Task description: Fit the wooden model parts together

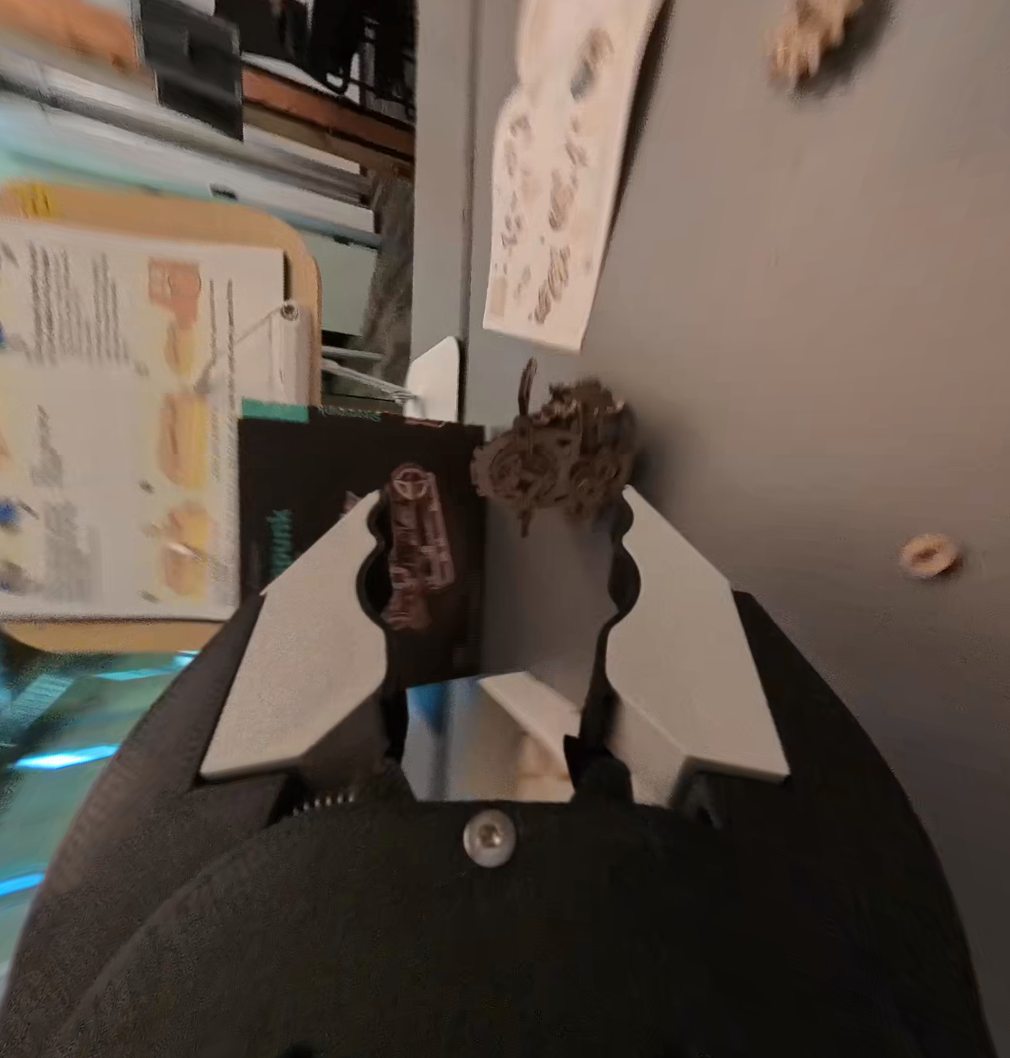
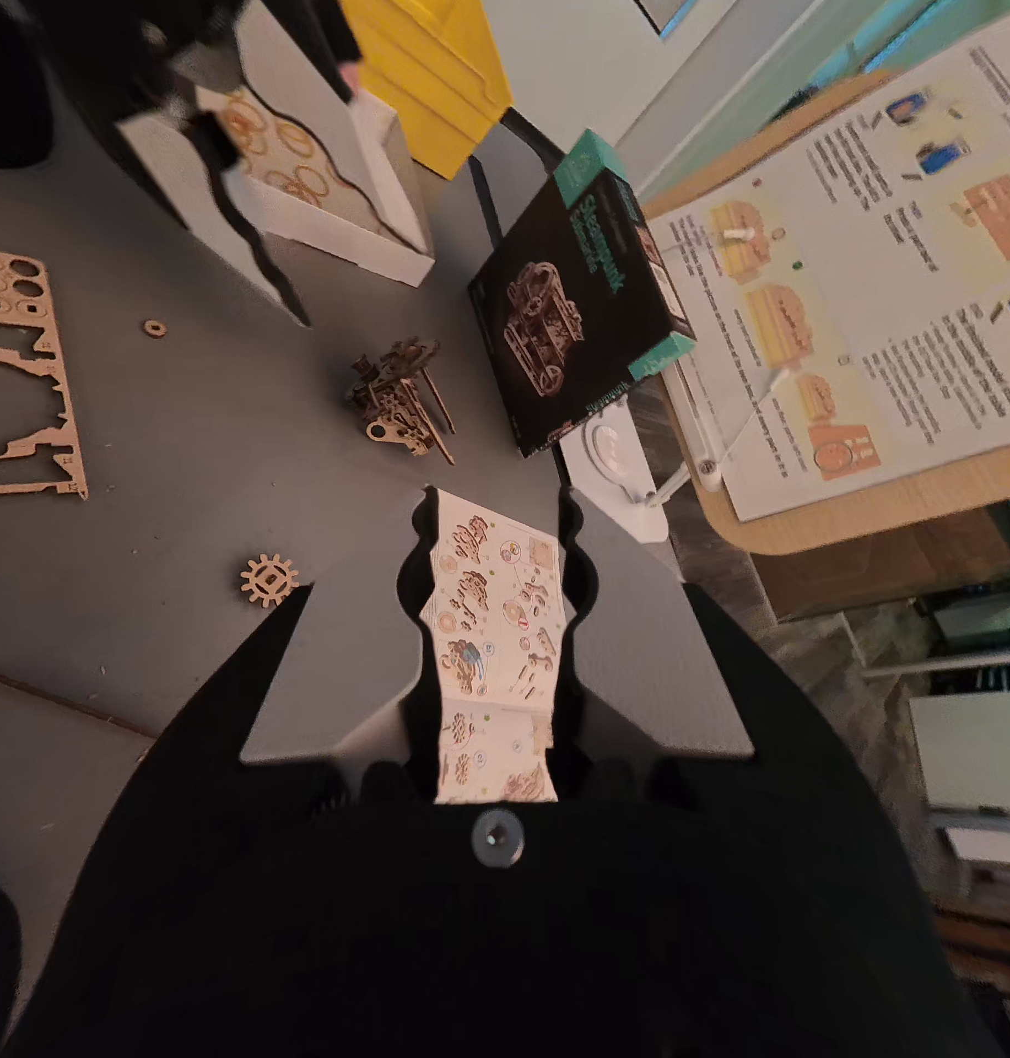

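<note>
A dark, partly built wooden model [image 1: 554,452] stands on the grey table [image 1: 806,343] just past my left gripper [image 1: 502,504], which is open and empty. In the right wrist view the model [image 2: 402,395] stands ahead of my right gripper [image 2: 499,498], also open and empty, above a folded instruction sheet [image 2: 491,618]. A loose wooden gear [image 2: 268,581] lies left of the right gripper. A small wooden ring [image 2: 155,328] and a punched-out wooden parts sheet [image 2: 16,372] lie farther left. The left gripper [image 2: 365,286] shows at the upper left.
A black model box [image 2: 582,320] leans right of the model. A white tray [image 2: 330,229] with wooden rings sits behind the left gripper. A tilted board with printed pages [image 2: 863,286] and a white stand base [image 2: 611,446] crowd the table's right edge. A yellow object [image 2: 434,74] is at the back. My hands' fingertips stand some 20 cm from each other. The loose wooden gear [image 2: 268,581] is about equally far from each gripper, around 15 cm. Seen from the left wrist view [image 1: 813,23] as well.
</note>
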The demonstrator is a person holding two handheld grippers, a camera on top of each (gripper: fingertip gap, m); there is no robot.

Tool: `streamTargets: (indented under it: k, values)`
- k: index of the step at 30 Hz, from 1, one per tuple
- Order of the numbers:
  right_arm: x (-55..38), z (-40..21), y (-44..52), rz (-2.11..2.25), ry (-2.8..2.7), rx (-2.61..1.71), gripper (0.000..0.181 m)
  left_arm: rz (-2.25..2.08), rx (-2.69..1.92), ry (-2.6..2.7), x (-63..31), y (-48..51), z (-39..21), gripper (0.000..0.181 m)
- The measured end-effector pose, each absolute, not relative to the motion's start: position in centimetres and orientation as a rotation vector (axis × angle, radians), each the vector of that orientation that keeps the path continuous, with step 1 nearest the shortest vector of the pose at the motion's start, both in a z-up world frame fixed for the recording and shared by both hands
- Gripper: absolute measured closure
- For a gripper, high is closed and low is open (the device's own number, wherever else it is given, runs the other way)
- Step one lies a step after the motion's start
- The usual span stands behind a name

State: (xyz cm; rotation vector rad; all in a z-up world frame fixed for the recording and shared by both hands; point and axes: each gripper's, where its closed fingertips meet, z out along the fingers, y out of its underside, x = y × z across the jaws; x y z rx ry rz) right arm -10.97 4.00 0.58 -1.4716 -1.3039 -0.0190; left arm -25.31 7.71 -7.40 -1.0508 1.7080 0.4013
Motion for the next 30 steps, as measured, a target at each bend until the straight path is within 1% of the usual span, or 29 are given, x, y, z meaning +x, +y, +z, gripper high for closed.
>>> streamTargets:
  k: [1,3,4,7,9,14,16,19,23,26,29,30]
  values:
    - [-10.6,0.8,4.2,-0.008,-1.265,-1.501,0.14,0.272,-1.163,1.633,-25.1,6.9,-6.9,0.109]
    - [-10.0,1.4,4.4,0.068,-1.159,-1.571,0.14,-0.015,-1.406,1.463,-24.5,5.4,-6.2,0.104]
    - [-9.9,1.8,4.4,0.135,-1.089,-1.599,0.138,-0.182,-1.505,1.389,-23.9,4.3,-5.9,0.107]
    - [-9.8,2.0,4.9,0.31,-0.922,-1.648,0.125,-0.566,-1.654,1.209,-22.2,1.8,-5.2,0.109]
    - [-10.1,0.5,4.9,0.361,-0.891,-1.663,0.119,-0.665,-1.687,1.137,-21.5,1.4,-4.8,0.109]
    - [-9.5,-6.4,3.2,0.306,-0.956,-1.744,0.12,-0.753,-1.787,1.049,-20.6,3.2,-5.1,0.104]
    - [-10.1,-9.1,1.9,0.379,-1.003,-1.797,0.121,-0.777,-1.822,1.064,-20.2,3.7,-5.7,0.105]
    - [-11.4,-12.4,0.6,0.429,-1.074,-1.917,0.127,-0.767,-1.825,1.085,-19.7,4.5,-6.5,0.107]
    - [-12.5,-14.3,0.6,0.389,-1.107,-1.992,0.137,-0.707,-1.768,1.101,-19.8,4.7,-7.5,0.112]
    - [-12.3,-15.1,1.1,0.342,-1.104,-2.029,0.138,-0.647,-1.721,1.152,-20.0,4.1,-8.2,0.115]
    - [-13.0,-15.3,0.9,0.414,-1.104,-2.036,0.141,-0.609,-1.69,1.196,-19.9,3.8,-8.7,0.117]
    - [-13.0,-15.4,1.0,0.412,-1.107,-2.043,0.147,-0.597,-1.696,1.202,-19.9,3.9,-9.0,0.117]
